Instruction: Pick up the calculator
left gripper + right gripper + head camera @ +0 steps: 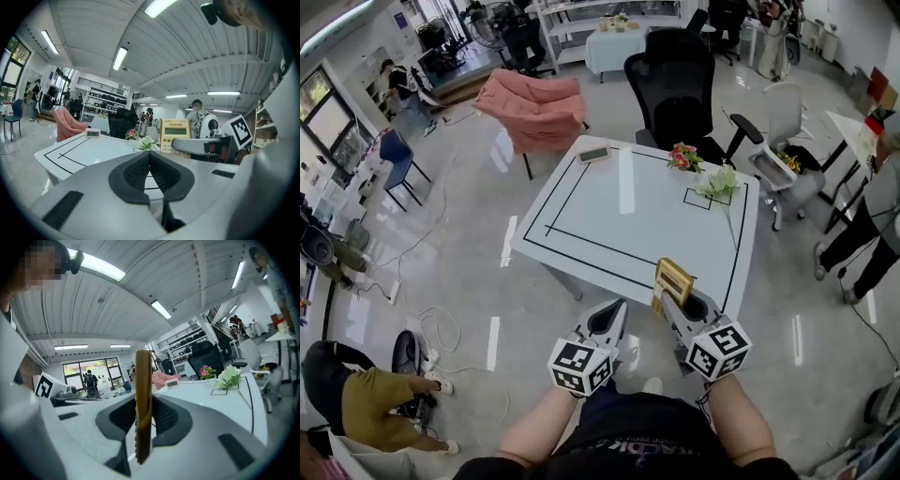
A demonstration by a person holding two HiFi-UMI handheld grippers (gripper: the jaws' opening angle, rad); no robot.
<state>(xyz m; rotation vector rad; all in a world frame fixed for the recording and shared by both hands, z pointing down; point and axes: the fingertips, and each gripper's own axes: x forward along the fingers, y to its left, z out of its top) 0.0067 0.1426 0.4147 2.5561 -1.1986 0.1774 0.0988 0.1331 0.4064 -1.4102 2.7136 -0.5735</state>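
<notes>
The yellow calculator [672, 279] stands upright between the jaws of my right gripper [671, 298], held above the near edge of the white table [609, 216]. In the right gripper view the calculator [143, 404] shows edge-on with both pads pressed against it. In the left gripper view its screen and keys [175, 135] face the camera, with the right gripper [206, 146] beside it. My left gripper [614, 317] hangs just left of the right one, off the table's front edge, jaws shut and empty [150, 157].
On the table are a small digital clock [593, 155] at the far edge, a pink flower pot [682, 157] and white flowers [719, 183] at the far right. A black office chair [675, 84], a pink chair [539, 108] and a white chair [783, 141] stand around it. A person [356, 403] crouches at lower left.
</notes>
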